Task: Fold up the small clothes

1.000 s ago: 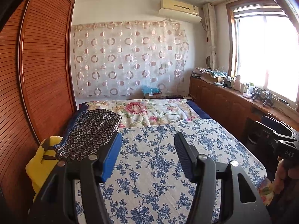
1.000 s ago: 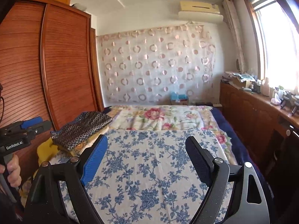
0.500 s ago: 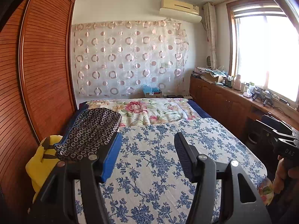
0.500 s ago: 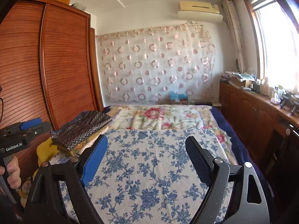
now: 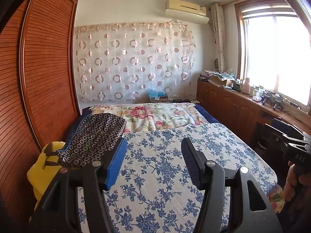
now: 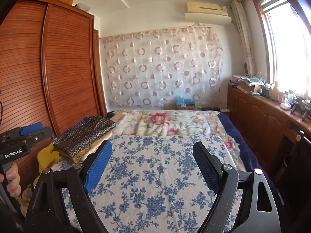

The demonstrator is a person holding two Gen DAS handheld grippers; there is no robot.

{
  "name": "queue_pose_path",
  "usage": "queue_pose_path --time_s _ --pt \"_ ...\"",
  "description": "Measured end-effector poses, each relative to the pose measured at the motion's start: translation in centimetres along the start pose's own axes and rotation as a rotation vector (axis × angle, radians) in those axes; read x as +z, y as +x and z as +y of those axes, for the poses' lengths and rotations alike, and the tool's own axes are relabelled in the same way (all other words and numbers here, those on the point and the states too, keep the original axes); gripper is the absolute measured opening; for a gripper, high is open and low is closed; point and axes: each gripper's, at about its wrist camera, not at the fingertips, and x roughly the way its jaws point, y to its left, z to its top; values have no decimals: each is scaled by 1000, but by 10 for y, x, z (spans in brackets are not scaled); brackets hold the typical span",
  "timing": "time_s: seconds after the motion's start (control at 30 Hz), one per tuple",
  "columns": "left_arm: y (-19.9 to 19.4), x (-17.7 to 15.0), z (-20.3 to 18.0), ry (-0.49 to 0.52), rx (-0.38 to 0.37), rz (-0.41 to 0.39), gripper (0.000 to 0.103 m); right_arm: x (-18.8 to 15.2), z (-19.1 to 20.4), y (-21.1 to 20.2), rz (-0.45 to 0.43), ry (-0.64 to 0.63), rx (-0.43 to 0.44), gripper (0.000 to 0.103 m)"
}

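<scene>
A dark folded garment with a ring pattern (image 5: 93, 137) (image 6: 83, 136) lies on the bed's left side, partly over a yellow item (image 5: 40, 170). My left gripper (image 5: 153, 145) hovers over the blue-flowered white cloth (image 5: 165, 165), jaws apart with nothing between them. My right gripper (image 6: 152, 147) is held above the same cloth (image 6: 155, 174), jaws wide apart and empty. Each gripper shows at the edge of the other's view, held by a hand (image 6: 11, 180) (image 5: 293, 178).
A wooden slatted wardrobe (image 5: 44, 68) stands close along the bed's left. A floral quilt (image 5: 151, 116) covers the far end of the bed. A wooden cabinet (image 6: 268, 120) with bottles and clutter runs under the window on the right. A circle-patterned curtain (image 5: 134, 62) hangs on the back wall.
</scene>
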Motion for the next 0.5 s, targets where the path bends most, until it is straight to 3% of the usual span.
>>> queue_pose_path --time_s 0.5 --pt "-2 4 0 -2 -1 -2 58 5 -3 -2 -9 -2 -2 87"
